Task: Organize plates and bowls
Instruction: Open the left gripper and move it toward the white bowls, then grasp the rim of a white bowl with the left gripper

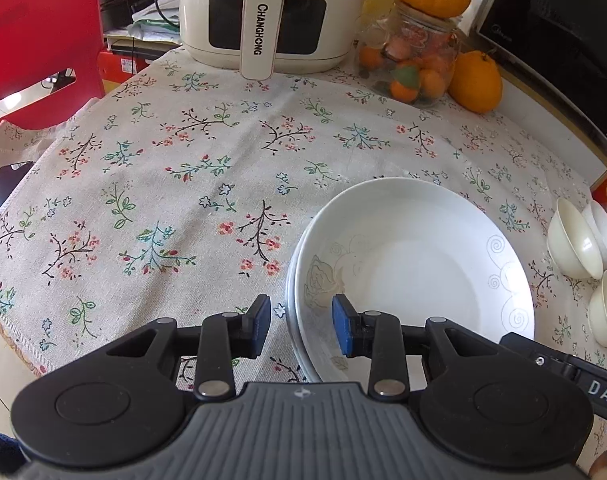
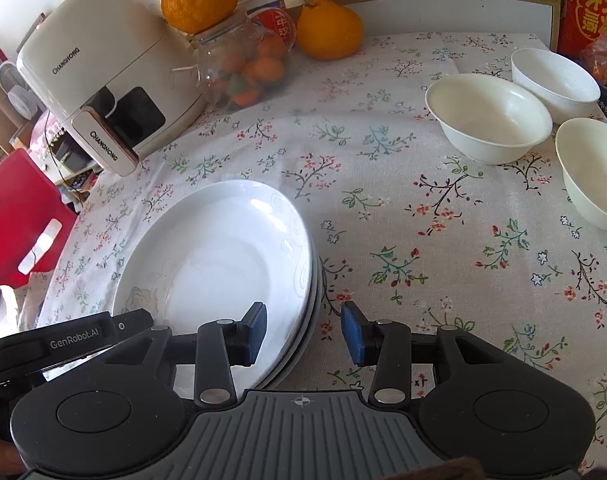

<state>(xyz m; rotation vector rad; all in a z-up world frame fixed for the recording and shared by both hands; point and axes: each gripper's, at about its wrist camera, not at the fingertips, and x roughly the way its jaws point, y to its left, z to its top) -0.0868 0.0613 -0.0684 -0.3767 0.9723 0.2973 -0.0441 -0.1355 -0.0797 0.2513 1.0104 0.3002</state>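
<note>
Both hand-held grippers straddle the plate stack's (image 2: 223,256) near rim, left hand-held gripper (image 1: 301,326) and right hand-held gripper (image 2: 303,330) narrowly parted (neither pinching); bowls (image 2: 489,116) wait unstacked at two o'clock.

— From my seat, the lower plates (image 2: 308,312) in the stack show only as rim edges under the top plate (image 2: 223,248); I can't count them surely.

— And the bowls?

— The nearest bowl (image 2: 595,172) is cut off by the right wrist view's edge. The microwave (image 1: 559,32) runs off frame too.
</note>
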